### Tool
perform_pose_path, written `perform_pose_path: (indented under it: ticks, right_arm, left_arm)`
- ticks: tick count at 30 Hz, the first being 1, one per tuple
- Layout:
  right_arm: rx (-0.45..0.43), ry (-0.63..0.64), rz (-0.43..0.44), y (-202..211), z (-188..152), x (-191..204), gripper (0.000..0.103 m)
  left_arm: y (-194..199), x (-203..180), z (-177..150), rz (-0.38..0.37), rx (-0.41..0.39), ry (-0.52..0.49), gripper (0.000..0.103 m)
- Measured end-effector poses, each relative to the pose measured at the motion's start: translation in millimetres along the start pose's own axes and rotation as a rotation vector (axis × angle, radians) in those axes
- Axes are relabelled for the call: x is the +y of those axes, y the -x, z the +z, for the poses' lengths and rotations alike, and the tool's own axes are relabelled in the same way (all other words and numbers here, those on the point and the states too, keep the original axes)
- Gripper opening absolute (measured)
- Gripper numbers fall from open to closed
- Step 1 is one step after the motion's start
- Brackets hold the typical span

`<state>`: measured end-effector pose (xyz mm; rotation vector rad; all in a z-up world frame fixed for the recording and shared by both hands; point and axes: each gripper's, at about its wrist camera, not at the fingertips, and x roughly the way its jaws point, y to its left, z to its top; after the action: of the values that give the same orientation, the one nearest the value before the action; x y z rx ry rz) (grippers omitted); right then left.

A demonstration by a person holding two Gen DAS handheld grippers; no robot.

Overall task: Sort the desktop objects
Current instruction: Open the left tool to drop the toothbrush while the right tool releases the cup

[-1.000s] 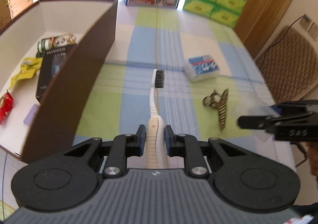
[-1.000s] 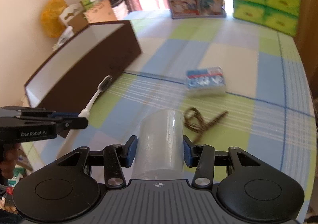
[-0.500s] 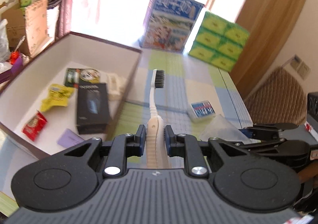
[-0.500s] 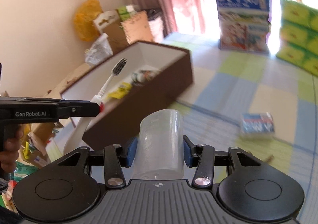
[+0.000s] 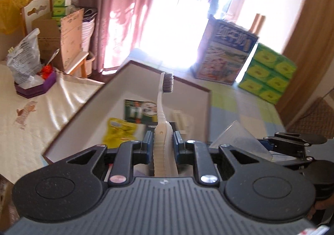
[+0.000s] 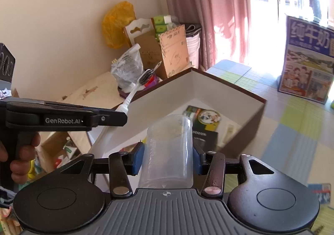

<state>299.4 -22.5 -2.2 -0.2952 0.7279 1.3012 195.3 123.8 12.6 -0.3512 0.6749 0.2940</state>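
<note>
Box wall point(image 6: 219, 97) ahead — toothbrush point(image 5: 161, 107), cup point(image 6: 169, 151).

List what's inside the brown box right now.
Inside the brown box: a green printed pack, a yellow packet, a black box and a pale item. The near end is hidden behind the tools, the toothbrush and the clear cup.

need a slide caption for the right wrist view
Right gripper holds a clear plastic cup before the open brown box; left gripper alongside carries a toothbrush.
</note>
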Motion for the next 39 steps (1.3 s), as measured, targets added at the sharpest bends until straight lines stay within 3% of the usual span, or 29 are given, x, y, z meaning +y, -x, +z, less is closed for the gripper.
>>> perform_pose_path:
  ticks: [7, 15, 27, 39]
  right_arm:
    - [0.074, -0.008, -0.061, -72.6, 16.2, 20.3, 0.044]
    - [0.16, -0.086, -0.102, -130.2, 15.7, 15.7, 0.044]
    - [0.197, -0.147, -0.116, -148.8, 13.9, 11.1, 0.044]
    - [0.193, -0.148, -0.121, -156.8, 12.4, 9.2, 0.044]
  left_arm:
    - [-40.1, 39.2, 14.7, 0.054, 0.055, -0.026, 0.016]
    - [-89.0, 62.9, 21.1, 0.055, 0.162, -0.08, 0.016]
    - [-119.2, 75.1, 20.1, 0.039, 0.232, -0.138, 0.016]
    - [-117.5, 73.2, 27.8, 0.011, 0.228, -0.162, 0.016]
